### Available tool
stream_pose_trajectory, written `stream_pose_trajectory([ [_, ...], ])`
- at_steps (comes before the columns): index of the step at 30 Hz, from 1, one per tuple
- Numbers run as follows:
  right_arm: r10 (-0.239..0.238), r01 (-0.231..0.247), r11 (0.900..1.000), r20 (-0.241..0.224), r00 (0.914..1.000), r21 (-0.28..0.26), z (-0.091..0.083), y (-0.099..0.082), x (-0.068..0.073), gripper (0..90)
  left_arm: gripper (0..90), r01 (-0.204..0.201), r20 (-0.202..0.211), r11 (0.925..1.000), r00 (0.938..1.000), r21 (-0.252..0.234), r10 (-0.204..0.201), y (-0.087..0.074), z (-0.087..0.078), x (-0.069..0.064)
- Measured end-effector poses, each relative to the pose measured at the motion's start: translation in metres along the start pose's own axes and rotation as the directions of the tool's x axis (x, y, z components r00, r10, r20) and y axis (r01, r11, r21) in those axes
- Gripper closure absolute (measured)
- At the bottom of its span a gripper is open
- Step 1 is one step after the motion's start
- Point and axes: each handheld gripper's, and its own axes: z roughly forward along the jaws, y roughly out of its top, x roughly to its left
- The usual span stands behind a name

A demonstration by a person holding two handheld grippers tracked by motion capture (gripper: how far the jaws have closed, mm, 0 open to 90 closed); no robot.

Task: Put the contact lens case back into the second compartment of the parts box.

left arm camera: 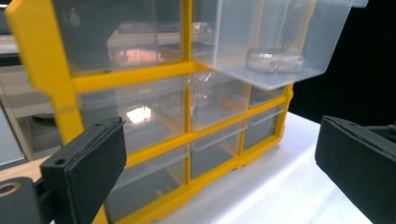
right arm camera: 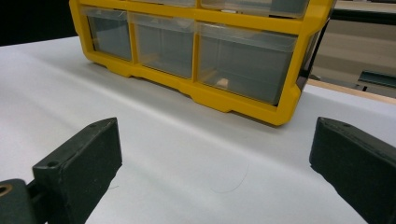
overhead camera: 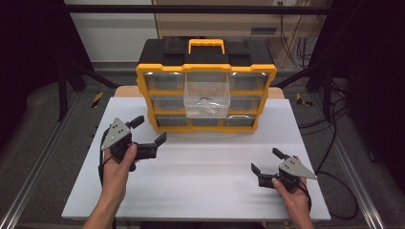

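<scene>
A yellow and black organiser cabinet (overhead camera: 206,71) with clear drawers stands at the back middle of the white table (overhead camera: 200,186). Its top middle drawer (overhead camera: 207,99) is pulled out and holds a small pale item (overhead camera: 206,106). My left gripper (overhead camera: 150,130) hovers open and empty off the cabinet's front left corner. In the left gripper view, that gripper (left arm camera: 219,172) faces the drawer fronts, with the pulled-out drawer (left arm camera: 280,42) and the item (left arm camera: 274,61) above right. My right gripper (overhead camera: 265,160) is open and empty low at the front right. In the right gripper view, the right gripper (right arm camera: 215,172) points at the cabinet's bottom row (right arm camera: 201,51).
A yellow carry handle (overhead camera: 206,45) tops the cabinet. Black frame posts (overhead camera: 62,81) stand at both sides, and cables (overhead camera: 334,143) trail off the right edge. A wooden board (right arm camera: 345,88) shows beyond the table. A thin hair-like strand (right arm camera: 236,183) lies on the table surface.
</scene>
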Motion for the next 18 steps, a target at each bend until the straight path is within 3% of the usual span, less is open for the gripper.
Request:
stream_pose_trajectory([
  [9, 0.001, -0.001, 1.0, 0.0, 1.0, 0.0, 0.0, 0.0, 0.0, 2.7, 1.8, 0.003, -0.043, 1.0, 0.9991, 0.005, -0.003, -0.035, -0.02, 0.011],
  [18, -0.006, 0.006, 1.0, 0.001, 1.0, 0.001, 0.001, 0.0, 0.0, 2.7, 1.8, -0.022, -0.074, 0.9989, 0.9969, 0.041, 0.025, -0.057, -0.04, 0.017],
])
